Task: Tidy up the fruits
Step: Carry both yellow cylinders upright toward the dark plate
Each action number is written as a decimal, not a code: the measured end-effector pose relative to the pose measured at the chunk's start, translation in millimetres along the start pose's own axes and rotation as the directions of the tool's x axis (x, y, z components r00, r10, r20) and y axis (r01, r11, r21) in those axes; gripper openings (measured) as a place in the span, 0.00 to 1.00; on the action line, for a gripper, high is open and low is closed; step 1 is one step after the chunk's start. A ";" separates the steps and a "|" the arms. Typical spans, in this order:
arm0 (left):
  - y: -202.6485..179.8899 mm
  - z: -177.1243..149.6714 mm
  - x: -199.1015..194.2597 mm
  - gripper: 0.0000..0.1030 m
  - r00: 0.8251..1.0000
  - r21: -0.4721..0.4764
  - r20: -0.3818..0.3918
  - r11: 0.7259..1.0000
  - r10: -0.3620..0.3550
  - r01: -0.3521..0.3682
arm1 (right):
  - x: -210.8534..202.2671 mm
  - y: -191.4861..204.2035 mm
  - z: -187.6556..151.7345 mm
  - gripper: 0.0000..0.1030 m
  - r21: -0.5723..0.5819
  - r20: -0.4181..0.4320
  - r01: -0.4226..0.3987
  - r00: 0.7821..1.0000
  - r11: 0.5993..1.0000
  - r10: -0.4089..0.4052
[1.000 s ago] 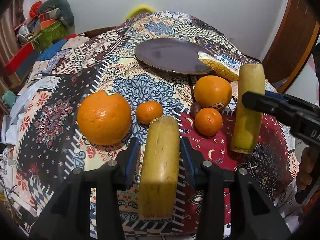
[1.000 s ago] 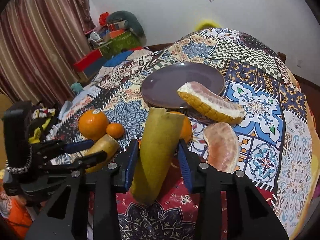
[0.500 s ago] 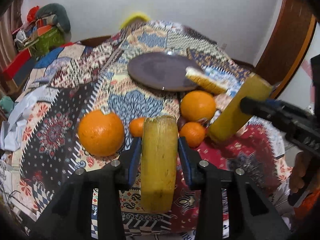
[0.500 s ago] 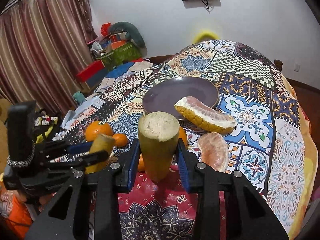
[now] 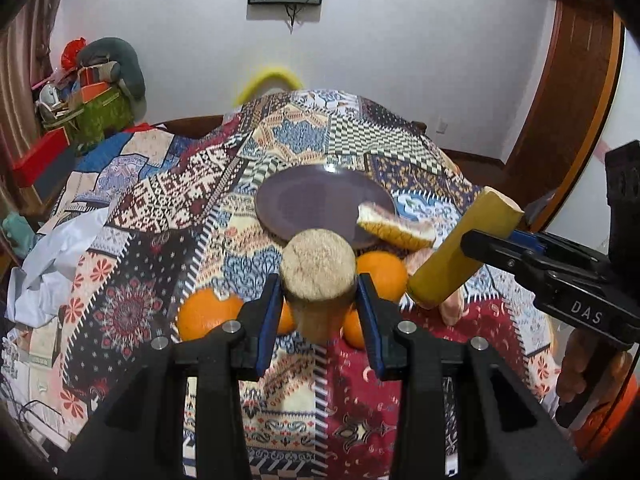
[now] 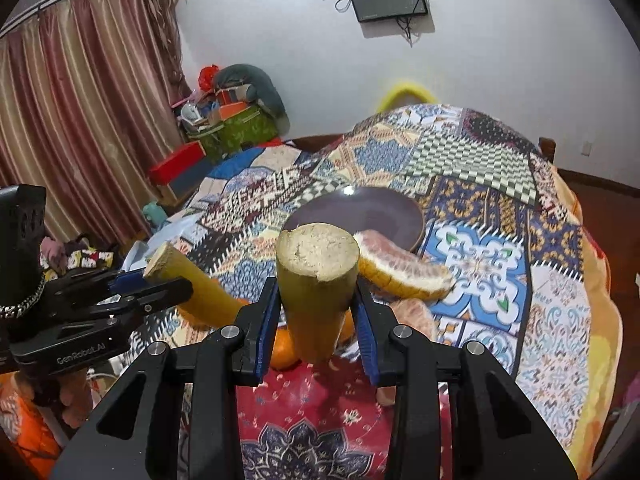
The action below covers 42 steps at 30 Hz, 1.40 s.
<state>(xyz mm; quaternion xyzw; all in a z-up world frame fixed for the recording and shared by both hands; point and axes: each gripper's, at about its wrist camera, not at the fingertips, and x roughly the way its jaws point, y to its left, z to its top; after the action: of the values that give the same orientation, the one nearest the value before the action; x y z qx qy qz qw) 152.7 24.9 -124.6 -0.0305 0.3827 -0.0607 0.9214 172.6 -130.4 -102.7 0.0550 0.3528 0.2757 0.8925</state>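
**Both grippers holding cane above the fruit**

You are gripping a yellow cane piece (image 5: pixel 318 280) in your left gripper (image 5: pixel 318 312), its blue pads pressing both sides, cut end tilting toward the camera. Your right gripper (image 6: pixel 316 312) is clamping a second cane (image 6: pixel 318 276) the same way. Both pieces are hanging above the patterned cloth (image 5: pixel 160 208), over the oranges (image 5: pixel 382 270). The purple plate (image 5: pixel 316 200) is sitting farther back with nothing on its middle, a pomelo wedge (image 5: pixel 396 228) overlapping its near right rim. A peeled segment (image 6: pixel 412 316) is lying just beside the wedge.
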 end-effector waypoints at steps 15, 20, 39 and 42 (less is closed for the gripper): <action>4.5 41.3 8.5 0.36 0.997 0.002 0.079 1.000 0.026 -0.026 | 3.0 -15.2 37.3 0.32 -0.021 0.085 0.039 0.996 0.999 -0.037; 7.9 52.9 20.0 0.36 0.996 0.006 0.088 0.999 0.034 -0.035 | 10.0 -21.4 49.5 0.32 -0.029 0.101 0.056 0.993 0.998 -0.052; 27.1 75.6 88.2 0.36 0.999 0.000 0.026 0.999 0.035 -0.035 | 76.2 -21.4 67.6 0.32 -0.071 0.029 0.009 1.000 0.997 -0.007; 29.3 78.9 99.2 0.36 1.000 -0.002 0.013 1.000 0.024 -0.024 | 89.0 -21.6 68.8 0.32 -0.081 0.003 -0.006 1.000 0.997 0.006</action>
<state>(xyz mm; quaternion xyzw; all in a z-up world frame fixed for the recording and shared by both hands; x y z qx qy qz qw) 280.7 41.3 -141.6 -0.0274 0.3771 -0.0491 0.9245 281.2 -94.7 -111.1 0.0205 0.3397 0.2922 0.8937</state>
